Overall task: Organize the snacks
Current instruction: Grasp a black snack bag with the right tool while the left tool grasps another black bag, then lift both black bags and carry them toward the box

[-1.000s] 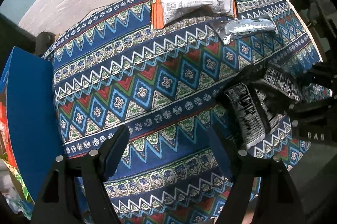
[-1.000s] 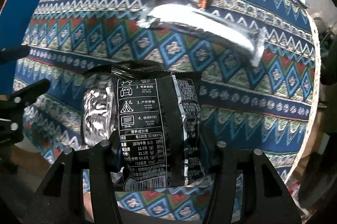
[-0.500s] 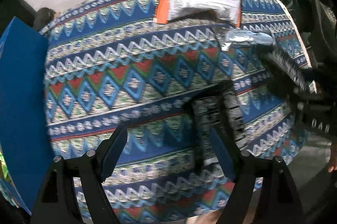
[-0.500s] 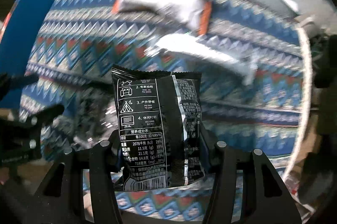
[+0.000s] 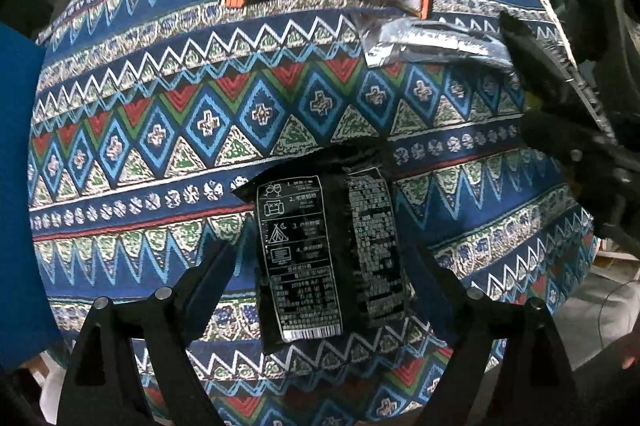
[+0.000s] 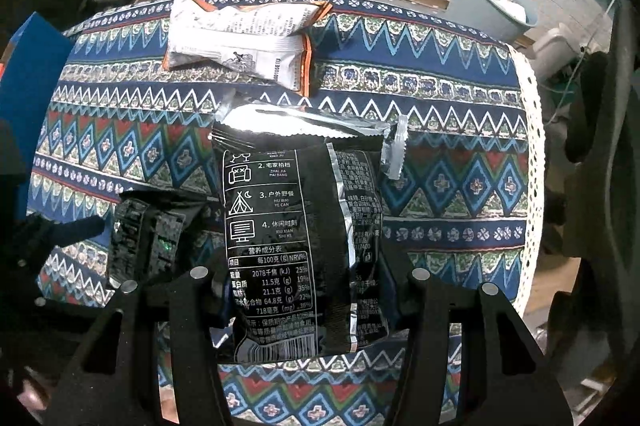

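Black plastic fingers of my right hand-held gripper (image 6: pixel 308 290) are clamped on a black snack packet (image 6: pixel 296 242), held up off the bench, its white printing facing the camera. My left hand-held gripper (image 5: pixel 320 270) stands wide apart, its jaws having just been opening, and a second black packet (image 5: pixel 328 258) lies flat on the patterned cloth (image 5: pixel 180 113) between them; the pads do not press on it. From the right wrist view that second packet (image 6: pixel 144 238) sits low on the left, near the cloth's front edge. Beyond it, a crinkled silver packet (image 5: pixel 432 39) lies on the cloth, partly hidden behind my held packet in the right view. Farthest back, near the bench's rear edge, rests a white packet with orange ends (image 6: pixel 240 37). A blue box (image 5: pixel 18 185) stands at the left side. A grey bin (image 6: pixel 496 1) sits on the floor behind.
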The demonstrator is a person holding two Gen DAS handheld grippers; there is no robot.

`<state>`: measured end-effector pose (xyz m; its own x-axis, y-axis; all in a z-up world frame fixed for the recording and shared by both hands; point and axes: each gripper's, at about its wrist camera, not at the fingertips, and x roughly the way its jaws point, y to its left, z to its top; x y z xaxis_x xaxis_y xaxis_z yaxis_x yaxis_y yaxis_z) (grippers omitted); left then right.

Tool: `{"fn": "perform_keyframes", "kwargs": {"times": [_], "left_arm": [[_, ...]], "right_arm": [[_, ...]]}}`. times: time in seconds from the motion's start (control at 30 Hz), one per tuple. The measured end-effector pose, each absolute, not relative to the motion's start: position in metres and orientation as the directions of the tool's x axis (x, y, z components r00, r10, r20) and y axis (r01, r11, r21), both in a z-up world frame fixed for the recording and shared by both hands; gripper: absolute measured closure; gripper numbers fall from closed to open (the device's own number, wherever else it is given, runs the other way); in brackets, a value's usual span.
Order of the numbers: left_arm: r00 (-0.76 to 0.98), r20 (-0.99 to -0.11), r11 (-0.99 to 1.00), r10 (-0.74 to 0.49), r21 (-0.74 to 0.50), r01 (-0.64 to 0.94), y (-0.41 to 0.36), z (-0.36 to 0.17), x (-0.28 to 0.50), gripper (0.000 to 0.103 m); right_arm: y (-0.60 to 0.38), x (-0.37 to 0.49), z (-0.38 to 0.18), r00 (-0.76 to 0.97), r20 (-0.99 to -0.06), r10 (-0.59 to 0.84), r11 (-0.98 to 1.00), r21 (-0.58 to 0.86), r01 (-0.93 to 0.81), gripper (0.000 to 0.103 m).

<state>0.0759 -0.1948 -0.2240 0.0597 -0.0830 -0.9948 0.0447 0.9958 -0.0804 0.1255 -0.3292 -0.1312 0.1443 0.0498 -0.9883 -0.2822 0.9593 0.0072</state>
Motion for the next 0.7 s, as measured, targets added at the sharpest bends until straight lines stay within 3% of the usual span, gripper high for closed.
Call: {"fn": "perform_keyframes", "kwargs": {"times": [0.23,0.3,0.37,0.7], "left_arm": [[0.044,-0.996,0.994,-0.076,-0.072,0.087,-0.203,-0.245,0.074,0.016],[0.056,-0.997,0.991,-0.047,-0.04,0.125,-0.215,-0.252,0.073,0.032],[0.079,-0.996,0.989,-0.047,-0.036,0.144,-0.218,-0.251,0.07,0.039],[0.153,-0.986,0.983,-0.064,-0.036,0.183,-0.196,-0.22,0.058,0.039]], "right_arm": [[-0.327,0.129,-0.129,0.153,-0.986,0.069,0.957,0.022,-0.288,0.049],[-0.327,0.129,-0.129,0.155,-0.985,0.071,0.958,0.024,-0.287,0.049],[-0.326,0.129,-0.128,0.156,-0.985,0.075,0.957,0.027,-0.289,0.049],[-0.319,0.129,-0.118,0.182,-0.98,0.084,0.952,0.025,-0.304,0.049]]}}
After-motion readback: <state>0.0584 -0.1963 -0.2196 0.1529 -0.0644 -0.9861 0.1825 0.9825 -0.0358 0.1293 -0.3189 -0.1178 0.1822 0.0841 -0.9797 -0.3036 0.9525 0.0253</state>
